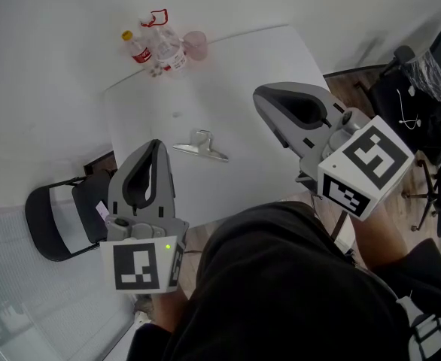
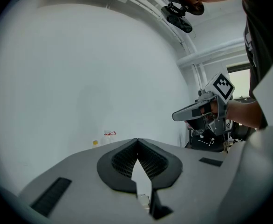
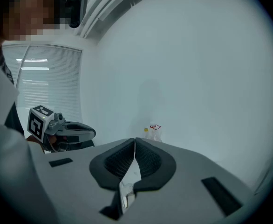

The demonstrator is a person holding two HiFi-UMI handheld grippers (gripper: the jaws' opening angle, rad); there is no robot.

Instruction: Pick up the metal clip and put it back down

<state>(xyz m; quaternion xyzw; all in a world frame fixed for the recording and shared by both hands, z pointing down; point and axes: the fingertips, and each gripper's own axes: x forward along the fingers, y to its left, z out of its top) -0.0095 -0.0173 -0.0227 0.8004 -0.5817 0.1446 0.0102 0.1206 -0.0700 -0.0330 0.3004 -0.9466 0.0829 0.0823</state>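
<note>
The metal clip lay flat on the white table, between the two grippers and a little ahead of them: just to the right of the left gripper tip, and to the left of and nearer the person than the right gripper tip. Neither touched it. Both grippers hung above the table and pointed slightly downward. Each one's own view showed its ribbed pads meeting at the tips with nothing between them, so both tools were closed and empty. With the clip lying free and no tool on it, the scene fitted equally a clip waiting to be lifted and one already set back down. Should a lift follow, the hazards would likely come from the clip itself. It appeared thin, low and hard on a smooth top, so jaws closing from above might skate off it or push it sideways rather than seize it. A hold on one wire handle alone could let the body swing or slip free. Jaws brought down without being parted would only press it against the table. The bottles and the pink cup stood well beyond both tips at the far edge, out of likely trouble.
</note>
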